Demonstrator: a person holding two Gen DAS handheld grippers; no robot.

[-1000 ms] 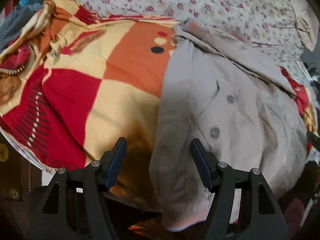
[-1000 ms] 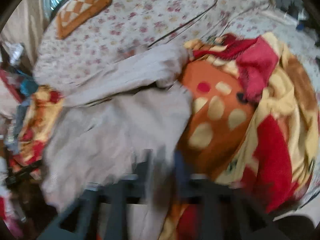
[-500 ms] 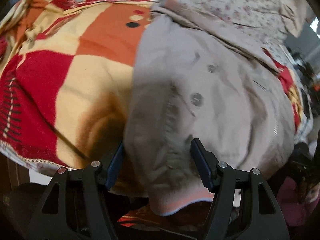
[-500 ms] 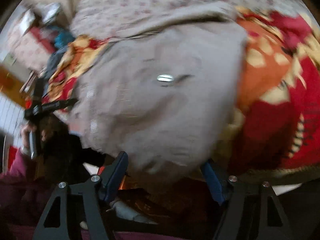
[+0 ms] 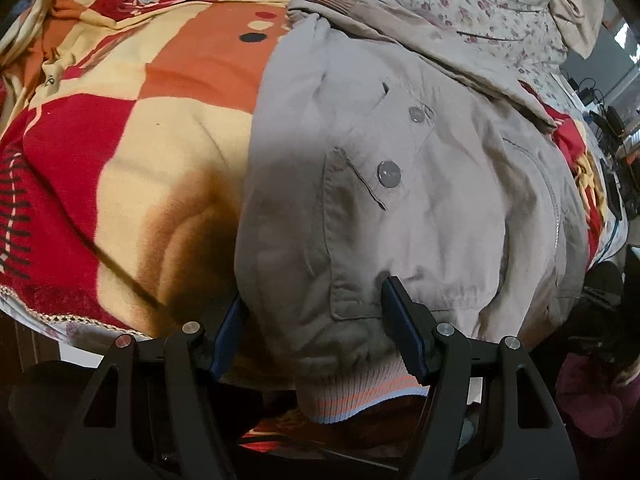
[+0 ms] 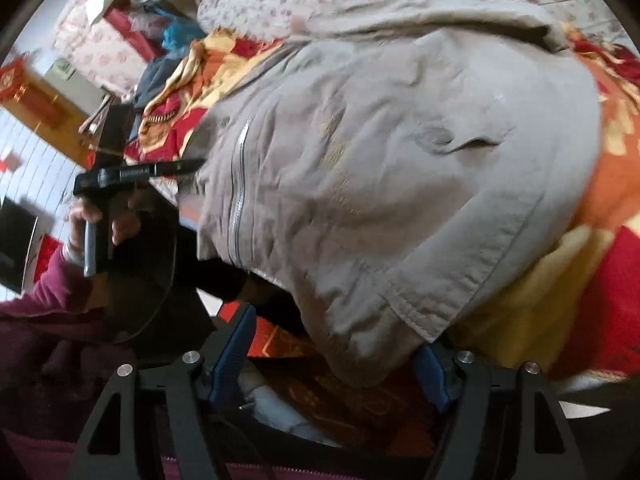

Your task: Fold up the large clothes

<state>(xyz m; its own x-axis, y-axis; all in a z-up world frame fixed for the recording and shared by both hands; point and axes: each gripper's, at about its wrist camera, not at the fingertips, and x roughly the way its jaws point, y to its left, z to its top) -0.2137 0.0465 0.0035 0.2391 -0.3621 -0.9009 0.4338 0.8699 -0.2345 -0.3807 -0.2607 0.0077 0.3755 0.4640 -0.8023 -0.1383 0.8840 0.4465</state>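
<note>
Each claw (image 5: 316, 320) (image 6: 340, 344) had black triangular-cutout arms, silver screws at the joints and blue pads (image 5: 404, 332) on the fingers. The person wore a maroon sleeve (image 6: 60, 292) with a white cuff showing.

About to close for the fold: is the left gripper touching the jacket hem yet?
Touching. In the left wrist view the beige jacket bulges between the left gripper, its right finger pressed into the fabric above the ribbed hem.
</note>
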